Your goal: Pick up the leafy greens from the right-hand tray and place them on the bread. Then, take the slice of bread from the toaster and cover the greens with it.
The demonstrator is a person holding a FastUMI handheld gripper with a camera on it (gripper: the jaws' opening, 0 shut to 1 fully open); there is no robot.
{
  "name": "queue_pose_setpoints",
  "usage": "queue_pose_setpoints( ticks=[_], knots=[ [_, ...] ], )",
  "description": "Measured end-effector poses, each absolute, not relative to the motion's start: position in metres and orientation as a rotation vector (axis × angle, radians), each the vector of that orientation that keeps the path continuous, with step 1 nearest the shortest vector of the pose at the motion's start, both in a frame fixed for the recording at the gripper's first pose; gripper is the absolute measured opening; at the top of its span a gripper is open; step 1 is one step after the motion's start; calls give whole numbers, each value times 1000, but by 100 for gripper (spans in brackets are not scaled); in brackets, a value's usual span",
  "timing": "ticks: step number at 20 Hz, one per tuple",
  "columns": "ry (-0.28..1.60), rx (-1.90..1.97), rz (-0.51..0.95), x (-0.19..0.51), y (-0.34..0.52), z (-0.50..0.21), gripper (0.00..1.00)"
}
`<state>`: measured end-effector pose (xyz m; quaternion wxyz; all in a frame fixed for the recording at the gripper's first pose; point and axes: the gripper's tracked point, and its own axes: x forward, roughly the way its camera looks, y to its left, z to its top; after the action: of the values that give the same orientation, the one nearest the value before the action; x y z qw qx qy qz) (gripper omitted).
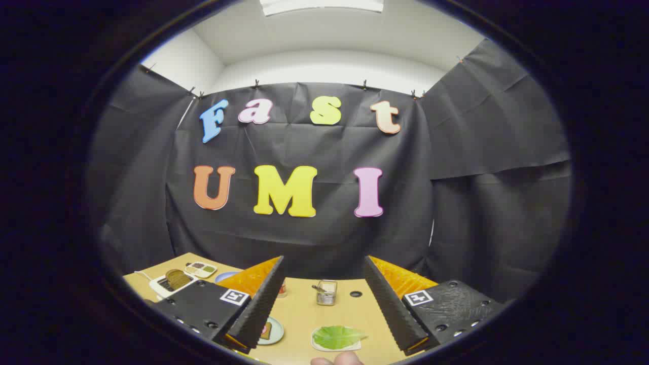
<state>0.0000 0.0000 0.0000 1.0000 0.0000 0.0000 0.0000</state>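
Looks like we're right at the start here; the gripper (324, 317) is spread wide with nothing between its fingers, held above the near side of the table (304, 309); the leafy greens (337, 336) sit untouched on their small white tray (350, 348), down between the fingers and a bit nearer the right one. The plate (275, 332) with what seems to be the bread (266, 330) is just left of the greens, half hidden behind the left finger, so we can't say much about it. The toaster (170, 284) is way off at the far left of the table, a brown slice (177, 278) in its slot; so by our reckoning both steps are still to do.

Room-wise: the greens and the plate lie close together with bare table between them, so the first carry should be short; a small metal wire holder (326, 292) stands further back in the middle, out of that path. The toaster trip crosses more table, and there's a sectioned dish (201, 269) right beside it to watch; the far table edge runs up to the black cloth wall.
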Motion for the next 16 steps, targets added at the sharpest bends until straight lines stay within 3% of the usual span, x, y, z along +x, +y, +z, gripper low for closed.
queue_pose_setpoints(
  ticks=[16],
  knots=[
    [-9, 27, -23, -10, -28, 4, 95]
  ],
)
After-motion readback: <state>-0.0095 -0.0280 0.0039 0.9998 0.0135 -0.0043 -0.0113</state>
